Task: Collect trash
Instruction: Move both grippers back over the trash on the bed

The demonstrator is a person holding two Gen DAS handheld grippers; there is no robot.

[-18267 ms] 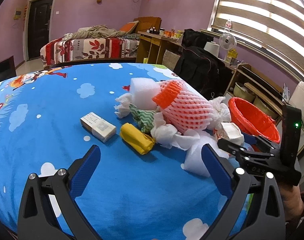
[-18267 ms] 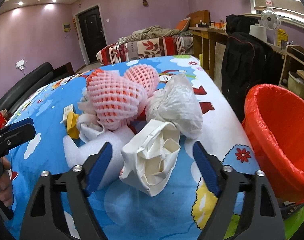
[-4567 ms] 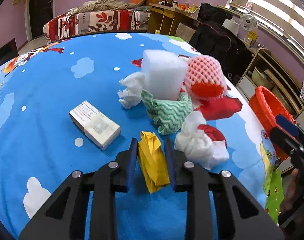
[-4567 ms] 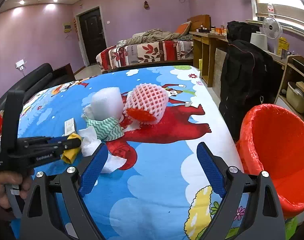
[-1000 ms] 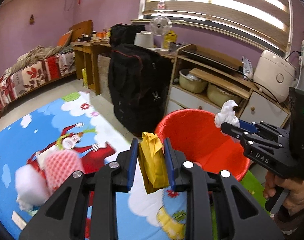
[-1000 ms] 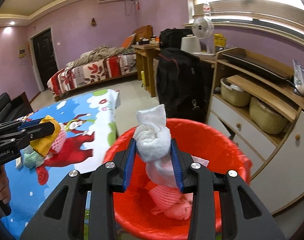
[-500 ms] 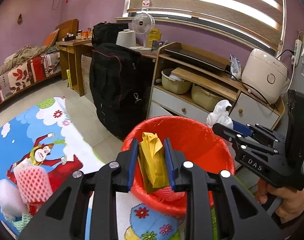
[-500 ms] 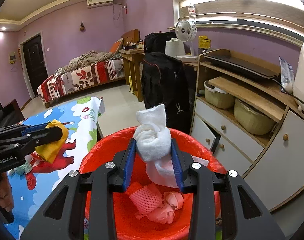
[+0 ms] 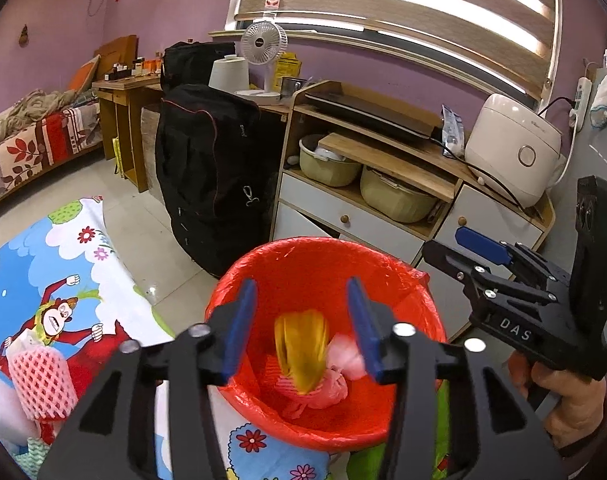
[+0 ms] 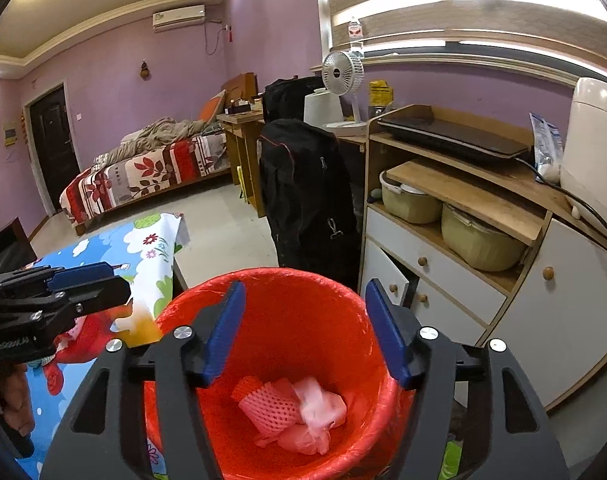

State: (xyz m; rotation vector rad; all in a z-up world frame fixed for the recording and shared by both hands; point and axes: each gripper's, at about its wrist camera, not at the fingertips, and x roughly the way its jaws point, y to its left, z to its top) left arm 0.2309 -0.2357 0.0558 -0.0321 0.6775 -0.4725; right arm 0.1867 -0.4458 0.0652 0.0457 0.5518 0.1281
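Crumpled yellow wrapper (image 9: 301, 350), blurred, over glossy red bin (image 9: 303, 258).

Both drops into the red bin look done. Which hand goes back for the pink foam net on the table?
Left, probably. The left gripper, jaws opening and empty, sits nearer the pink foam net on the cartoon tablecloth; the right gripper hangs over the red-lined bin.

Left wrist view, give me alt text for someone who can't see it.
A yellow wrapper, blurred, drops between the opening fingers of the left tool into a red-lined bin already holding pink foam netting. The right tool, empty, hovers at the bin's right, before a wooden cabinet.
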